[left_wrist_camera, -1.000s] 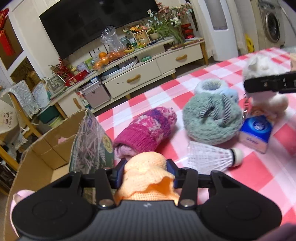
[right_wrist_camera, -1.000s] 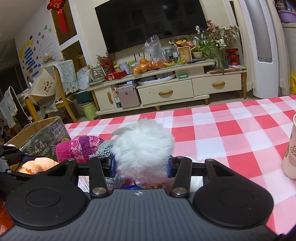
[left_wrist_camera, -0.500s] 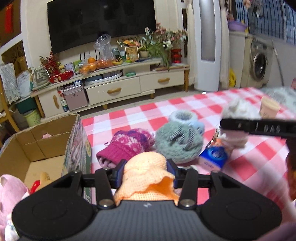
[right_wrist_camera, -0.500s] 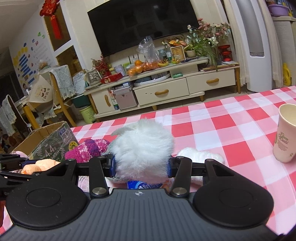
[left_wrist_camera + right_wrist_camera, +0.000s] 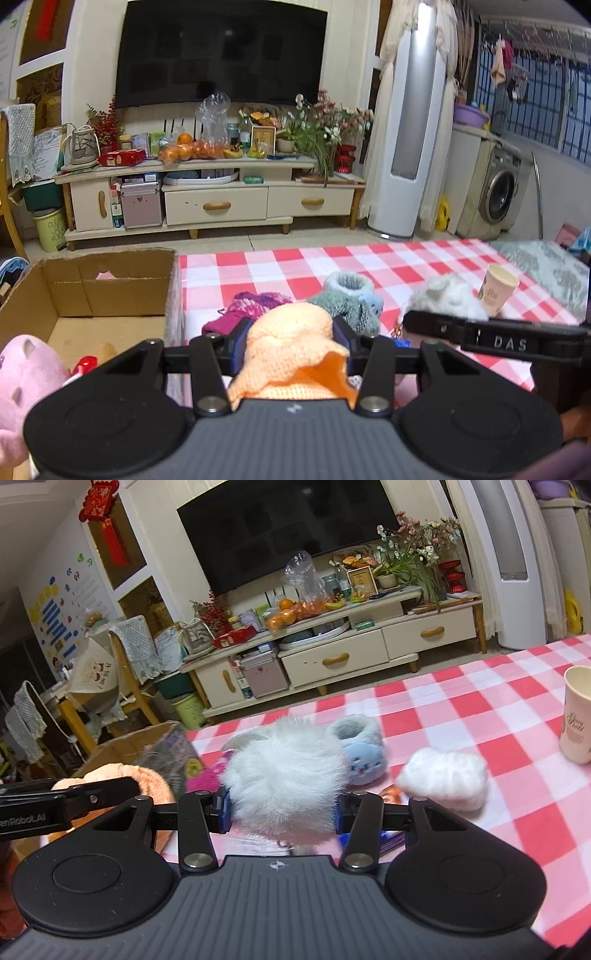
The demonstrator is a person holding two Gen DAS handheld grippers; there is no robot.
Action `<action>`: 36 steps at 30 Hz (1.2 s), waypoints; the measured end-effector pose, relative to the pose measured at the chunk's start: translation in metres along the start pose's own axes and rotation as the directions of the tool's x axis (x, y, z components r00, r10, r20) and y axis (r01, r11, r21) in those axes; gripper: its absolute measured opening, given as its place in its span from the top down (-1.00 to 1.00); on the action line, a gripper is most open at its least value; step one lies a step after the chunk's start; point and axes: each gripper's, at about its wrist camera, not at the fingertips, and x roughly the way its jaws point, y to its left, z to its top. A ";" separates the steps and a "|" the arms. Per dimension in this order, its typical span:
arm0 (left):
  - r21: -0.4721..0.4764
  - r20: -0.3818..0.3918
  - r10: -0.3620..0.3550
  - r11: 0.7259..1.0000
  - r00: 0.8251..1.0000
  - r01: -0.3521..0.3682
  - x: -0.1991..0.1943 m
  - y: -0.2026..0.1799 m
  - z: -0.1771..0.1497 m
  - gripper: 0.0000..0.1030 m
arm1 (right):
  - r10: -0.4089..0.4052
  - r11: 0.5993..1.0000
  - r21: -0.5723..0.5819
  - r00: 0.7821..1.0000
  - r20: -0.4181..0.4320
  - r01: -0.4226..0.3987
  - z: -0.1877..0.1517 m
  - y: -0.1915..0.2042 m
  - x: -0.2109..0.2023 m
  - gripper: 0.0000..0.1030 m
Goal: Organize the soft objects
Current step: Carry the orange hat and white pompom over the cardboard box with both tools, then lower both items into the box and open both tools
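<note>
Left wrist view: the left hand-held gripper (image 5: 290,341) is clamped on an orange knitted hat (image 5: 291,350), its blue pads pressing both sides.
Hat position: raised above the near edge of the counter (image 5: 369,266), which has a red-and-white checked cloth, just right of the cardboard box (image 5: 107,291).
Box contents: a pink plush pig (image 5: 26,373) lies at the near left; a small red item beside it is too hidden to name.
Beyond the hat: a magenta knitted hat (image 5: 255,306), a grey-green fuzzy slipper (image 5: 347,308) and a blue-grey slipper (image 5: 349,284) lie on the cloth.
Right side: the right hand-held gripper (image 5: 495,338) crosses as a black bar, with the white furry toy (image 5: 447,299) behind it and a paper cup (image 5: 498,290) further back.

Right wrist view: the right hand-held gripper (image 5: 282,810) is closed on the white furry toy (image 5: 284,779), held between its pads above the counter (image 5: 480,701).
Behind the toy: the blue-grey slipper (image 5: 360,749) with an animal face sits just past it.
To its right: a white fluffy piece (image 5: 443,777) rests on the cloth, the paper cup (image 5: 578,716) well apart at the edge.
To its left: the left hand-held gripper (image 5: 66,801) carries the orange knitted hat (image 5: 147,779) near the cardboard box (image 5: 140,738).
</note>
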 end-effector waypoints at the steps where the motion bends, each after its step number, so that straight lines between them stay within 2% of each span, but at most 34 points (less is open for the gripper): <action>1: -0.008 0.008 -0.004 1.000 1.000 0.004 -0.003 0.002 0.001 0.13 | 0.003 1.000 0.000 1.000 0.002 -0.003 0.001 0.002 -0.001 -0.13; 10: -0.083 0.084 0.000 0.997 0.997 0.007 -0.028 0.028 0.006 0.13 | 0.038 0.999 -0.035 0.999 0.035 -0.037 0.018 0.026 -0.002 -0.13; 20: -0.196 0.150 0.083 0.979 0.985 -0.053 -0.052 0.071 0.010 0.12 | 0.185 0.980 -0.075 0.982 0.042 -0.182 0.047 0.074 0.019 -0.13; 28: -0.331 0.142 0.211 0.931 0.967 -0.154 -0.054 0.117 0.009 0.12 | 0.284 0.952 -0.116 0.959 -0.007 -0.283 0.055 0.113 0.057 -0.13; 36: -0.400 0.063 0.323 0.875 0.944 -0.273 -0.042 0.150 0.003 0.11 | 0.294 0.940 -0.153 0.952 -0.088 -0.305 0.043 0.140 0.109 -0.14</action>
